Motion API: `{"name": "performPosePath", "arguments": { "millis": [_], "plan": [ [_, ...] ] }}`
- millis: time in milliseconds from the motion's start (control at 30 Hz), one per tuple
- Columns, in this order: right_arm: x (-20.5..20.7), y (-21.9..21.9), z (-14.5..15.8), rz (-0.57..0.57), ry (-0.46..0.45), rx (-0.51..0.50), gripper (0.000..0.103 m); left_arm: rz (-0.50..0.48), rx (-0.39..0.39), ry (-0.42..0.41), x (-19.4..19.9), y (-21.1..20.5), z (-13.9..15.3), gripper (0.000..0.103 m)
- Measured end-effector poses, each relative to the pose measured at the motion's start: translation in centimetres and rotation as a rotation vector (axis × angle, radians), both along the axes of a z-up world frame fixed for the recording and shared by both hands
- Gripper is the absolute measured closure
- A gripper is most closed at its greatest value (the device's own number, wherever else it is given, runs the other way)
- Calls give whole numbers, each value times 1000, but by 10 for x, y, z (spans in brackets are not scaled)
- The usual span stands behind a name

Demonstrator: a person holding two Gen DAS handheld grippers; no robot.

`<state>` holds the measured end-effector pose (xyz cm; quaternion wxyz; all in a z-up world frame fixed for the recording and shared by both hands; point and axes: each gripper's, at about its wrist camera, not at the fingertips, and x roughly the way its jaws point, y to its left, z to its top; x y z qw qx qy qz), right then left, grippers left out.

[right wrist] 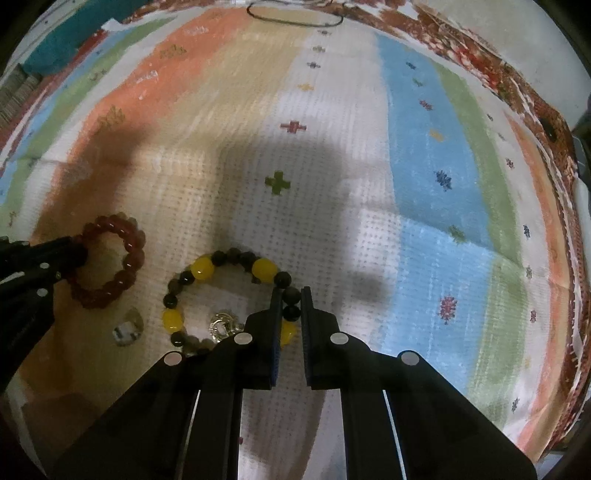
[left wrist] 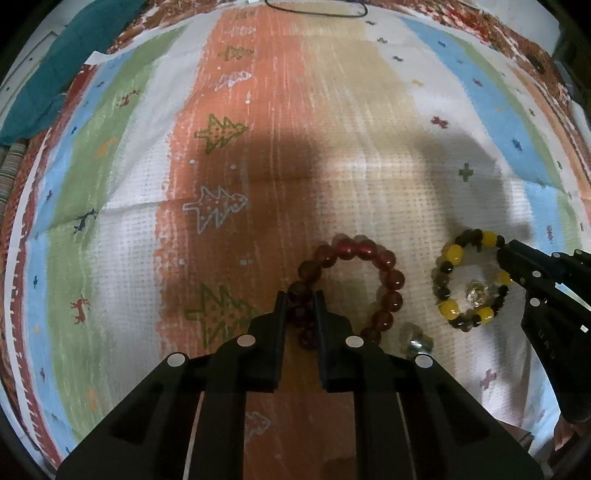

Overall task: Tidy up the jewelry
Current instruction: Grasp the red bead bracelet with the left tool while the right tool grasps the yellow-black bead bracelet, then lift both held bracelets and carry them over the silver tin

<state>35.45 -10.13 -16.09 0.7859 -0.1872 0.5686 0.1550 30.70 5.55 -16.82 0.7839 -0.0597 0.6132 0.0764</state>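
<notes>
Dark red beads run between the narrowed fingers of the left gripper [left wrist: 301,306], which is clamped on the near-left arc of the red bracelet [left wrist: 388,280]; gripping the strand side-on, not reaching through the loop, lets the ring be lifted or dragged without the beads rolling away. The right gripper [right wrist: 291,310] does likewise, its fingers pinched on a dark bead at the right side of the yellow-and-black bracelet [right wrist: 201,269]. Both bracelets lie flat on the striped cloth [right wrist: 424,184], near each other but apart, probably so each can go to its own spot. A small gold ring [right wrist: 221,325] sits inside the yellow loop, and a pale, blurred trinket [right wrist: 125,330], perhaps an earring or charm, lies between the two bracelets. A thin dark cord [right wrist: 295,16] rests at the cloth's far edge.
</notes>
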Motion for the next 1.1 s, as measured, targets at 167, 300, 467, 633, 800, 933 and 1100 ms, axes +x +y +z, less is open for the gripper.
{"name": "performPosePath", "arguments": {
  "millis": [167, 300, 467, 633, 800, 933, 1100],
  "plan": [
    [-7, -1, 17, 3, -35, 4, 92, -3, -16, -38, -6, -5, 18, 90],
    [-13, -11, 24, -8, -41, 10, 92, -3, -22, -57, -16, -9, 28, 90],
    [-18, -15, 37, -7, -63, 29, 92, -14, -28, -86, -15, -11, 37, 90],
    [-25, -19, 51, -4, -92, 44, 92, -21, -31, -119, -29, -17, 54, 90],
    [-34, -18, 64, 9, -110, 73, 92, -20, -29, -130, -38, -18, 62, 90],
    [-38, -20, 68, 7, -108, 97, 92, -24, -25, -138, -42, -18, 67, 90],
    [-42, -23, 74, 0, -112, 119, 93, -27, -27, -162, -49, -19, 78, 90]
  ]
}}
